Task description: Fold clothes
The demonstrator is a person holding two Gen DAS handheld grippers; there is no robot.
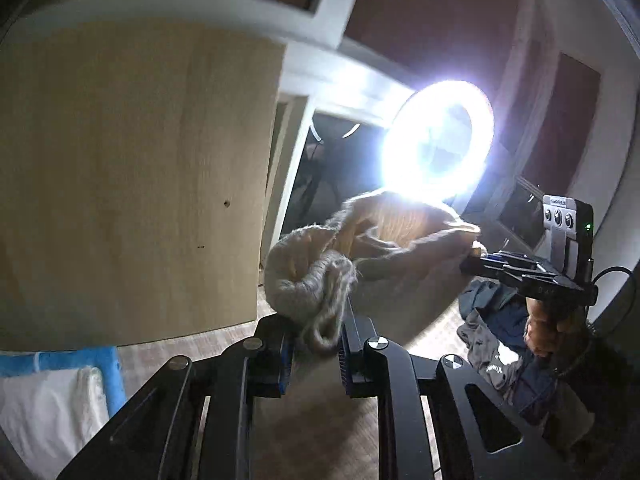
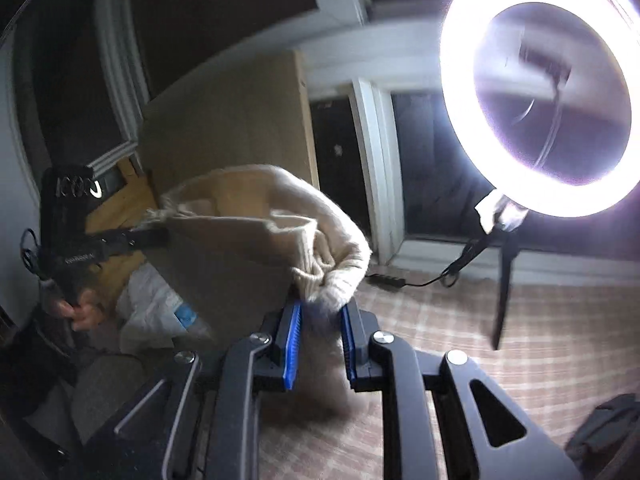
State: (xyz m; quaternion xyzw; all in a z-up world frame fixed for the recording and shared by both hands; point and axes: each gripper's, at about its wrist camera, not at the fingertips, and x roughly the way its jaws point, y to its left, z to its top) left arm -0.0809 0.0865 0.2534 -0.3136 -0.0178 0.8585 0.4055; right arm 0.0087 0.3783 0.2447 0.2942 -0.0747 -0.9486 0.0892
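A cream knitted garment (image 1: 380, 248) hangs in the air, stretched between both grippers. My left gripper (image 1: 316, 332) is shut on one bunched end of it. In the left wrist view the right gripper (image 1: 472, 256) grips the other end at the right. In the right wrist view my right gripper (image 2: 320, 312) is shut on a bunched end of the garment (image 2: 248, 232), and the left gripper (image 2: 160, 236) holds the far end at the left. The cloth sags in folds between them.
A bright ring light (image 2: 536, 92) on a tripod stands on the checked bedcover (image 2: 520, 340). A tall wooden cabinet (image 1: 132, 180) is at the left. Dark clothes (image 1: 496, 332) lie in a pile on the right. White bags (image 2: 160, 312) sit by the cabinet.
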